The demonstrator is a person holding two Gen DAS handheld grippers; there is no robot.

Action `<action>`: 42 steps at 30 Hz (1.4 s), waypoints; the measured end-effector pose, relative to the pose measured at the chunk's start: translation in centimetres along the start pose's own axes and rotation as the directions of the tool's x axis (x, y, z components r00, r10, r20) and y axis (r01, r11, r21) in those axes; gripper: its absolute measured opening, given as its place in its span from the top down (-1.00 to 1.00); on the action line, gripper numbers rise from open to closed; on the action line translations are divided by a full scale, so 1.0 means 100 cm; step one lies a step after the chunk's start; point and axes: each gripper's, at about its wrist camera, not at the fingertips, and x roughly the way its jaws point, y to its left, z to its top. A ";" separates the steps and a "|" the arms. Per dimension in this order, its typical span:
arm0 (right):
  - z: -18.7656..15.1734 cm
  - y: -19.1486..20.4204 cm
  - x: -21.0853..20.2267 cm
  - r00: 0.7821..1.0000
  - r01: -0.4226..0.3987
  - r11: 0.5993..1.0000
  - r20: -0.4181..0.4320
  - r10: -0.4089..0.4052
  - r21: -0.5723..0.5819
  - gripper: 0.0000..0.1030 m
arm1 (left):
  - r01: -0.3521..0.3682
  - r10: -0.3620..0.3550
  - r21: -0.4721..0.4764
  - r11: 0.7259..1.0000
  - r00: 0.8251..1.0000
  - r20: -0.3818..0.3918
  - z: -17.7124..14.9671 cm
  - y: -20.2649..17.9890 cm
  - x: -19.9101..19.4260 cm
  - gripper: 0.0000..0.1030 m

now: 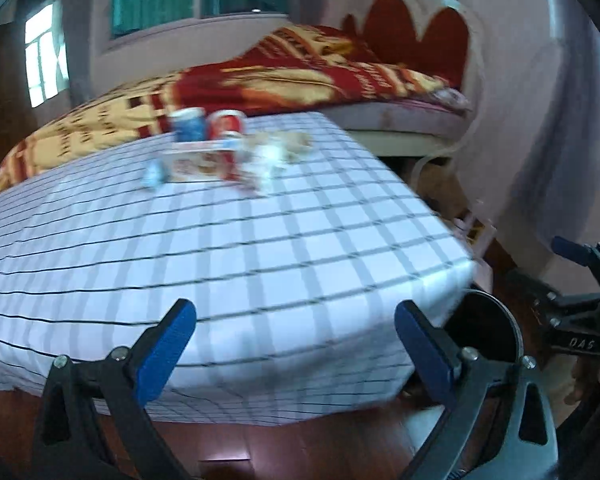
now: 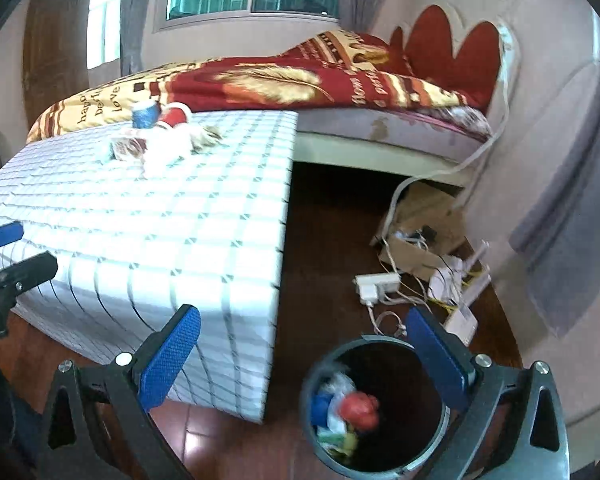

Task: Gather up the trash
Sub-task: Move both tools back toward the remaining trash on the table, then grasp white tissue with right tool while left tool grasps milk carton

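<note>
A pile of trash lies at the far end of the checked table (image 1: 260,264): a blue can (image 1: 188,124), a red can (image 1: 226,125), a flat red-and-white box (image 1: 196,162) and crumpled white paper (image 1: 266,160). The pile also shows in the right wrist view (image 2: 160,140). My left gripper (image 1: 296,344) is open and empty over the table's near edge. My right gripper (image 2: 304,356) is open and empty above a dark round bin (image 2: 376,408). The bin holds a red crumpled piece (image 2: 360,406) and blue and white scraps (image 2: 326,400).
A bed with a red and yellow blanket (image 2: 260,80) stands behind the table. On the wooden floor to the right lie a cardboard box (image 2: 420,228), a white power strip (image 2: 376,284) and cables. The bin's rim shows in the left wrist view (image 1: 496,320).
</note>
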 end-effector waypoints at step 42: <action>0.156 0.163 0.201 0.952 -0.292 0.955 -0.117 0.283 -0.061 0.30 | -0.144 0.139 -0.163 0.976 0.989 -0.044 0.051 0.132 0.093 -0.90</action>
